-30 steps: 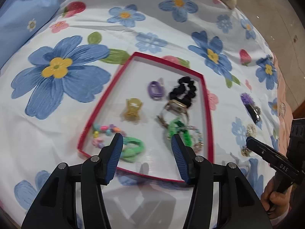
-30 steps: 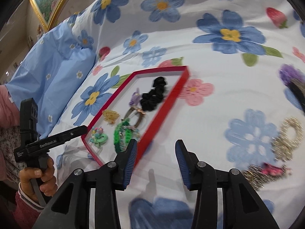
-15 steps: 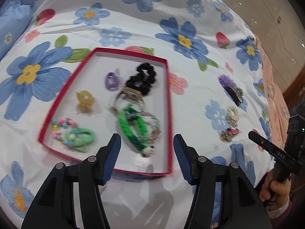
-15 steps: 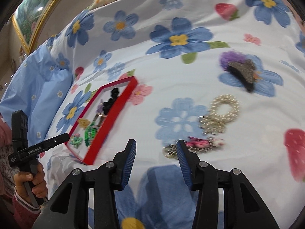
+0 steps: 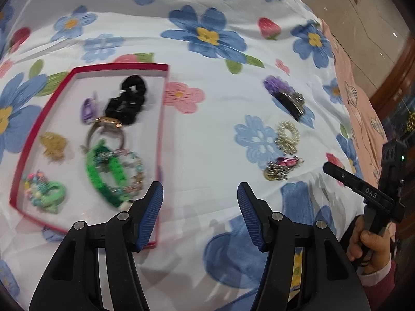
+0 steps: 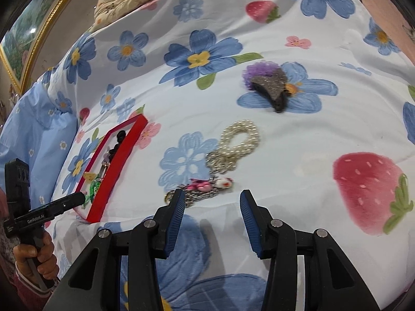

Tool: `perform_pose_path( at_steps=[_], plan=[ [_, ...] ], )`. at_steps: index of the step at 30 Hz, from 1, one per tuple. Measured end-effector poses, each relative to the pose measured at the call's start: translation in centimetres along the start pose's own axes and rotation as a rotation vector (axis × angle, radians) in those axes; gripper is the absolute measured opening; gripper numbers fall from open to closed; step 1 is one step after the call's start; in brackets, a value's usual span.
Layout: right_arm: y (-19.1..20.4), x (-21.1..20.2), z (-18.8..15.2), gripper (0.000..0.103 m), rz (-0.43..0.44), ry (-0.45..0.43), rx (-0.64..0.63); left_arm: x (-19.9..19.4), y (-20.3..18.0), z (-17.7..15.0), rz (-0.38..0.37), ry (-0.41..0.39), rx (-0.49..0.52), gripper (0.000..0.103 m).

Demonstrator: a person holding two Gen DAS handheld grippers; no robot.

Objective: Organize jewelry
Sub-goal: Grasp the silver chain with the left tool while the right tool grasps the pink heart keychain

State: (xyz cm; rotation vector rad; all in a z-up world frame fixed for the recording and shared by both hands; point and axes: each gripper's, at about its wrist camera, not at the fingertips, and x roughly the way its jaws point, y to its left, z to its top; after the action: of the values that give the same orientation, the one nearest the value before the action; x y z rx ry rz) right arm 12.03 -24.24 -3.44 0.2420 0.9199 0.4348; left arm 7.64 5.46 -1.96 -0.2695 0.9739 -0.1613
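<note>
We held the left gripper (image 5: 199,194) low over the flowered bedsheet (image 5: 207,134), its blue-padded jaws spread wide with nothing between them, aimed at the bare cloth just to the right of the red tray (image 5: 162,119). Our right gripper (image 6: 212,202) hovered over the sheet as well, jaws wide apart and empty, with the left fingertip (image 6: 177,200) just above the end of a silver chain (image 6: 197,194). Each of our hands (image 5: 369,243) gripped its tool by the handle from below.

The body of the right tool read "DAS" in the left wrist view; the left tool (image 6: 39,215) bore a word that seemed to read "GenRobot.AI".

The tray lay on the sheet and held a black scrunchie (image 5: 129,101), a purple clip (image 5: 88,110), a gold-faced watch (image 5: 107,125), a yellow claw clip (image 5: 53,143), a bright green band (image 5: 106,173) tangled with a beaded bracelet (image 5: 137,171), and a pale green tie with coloured beads (image 5: 44,194).

Outside the tray, well to its right, lay the jewelry not yet sorted: a pearl bracelet (image 6: 238,137), a pink charm (image 6: 205,185) touching the chain, and a dark sparkly hair clip on a purple puff (image 6: 269,85).
</note>
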Motion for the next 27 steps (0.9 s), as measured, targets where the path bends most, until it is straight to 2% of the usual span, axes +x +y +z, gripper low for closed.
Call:
perform_pose_path(
  at_steps=[7,19,27],
  plan=[
    [-0.4,0.8,0.2,0.046,0.006,0.027,-0.025,2.0,-2.4,0.2,-0.017,0.039,0.047,0.059],
    [0.3,4.4,1.0,0.046,-0.071,0.144,-0.273,4.1,-3.0,-0.3,-0.016,0.092,0.053,0.06],
    [0.7,5.8,1.5,0.046,-0.053,0.159,-0.307,5.0,-3.1,-0.1,-0.015,0.109,0.058,0.06]
  ],
)
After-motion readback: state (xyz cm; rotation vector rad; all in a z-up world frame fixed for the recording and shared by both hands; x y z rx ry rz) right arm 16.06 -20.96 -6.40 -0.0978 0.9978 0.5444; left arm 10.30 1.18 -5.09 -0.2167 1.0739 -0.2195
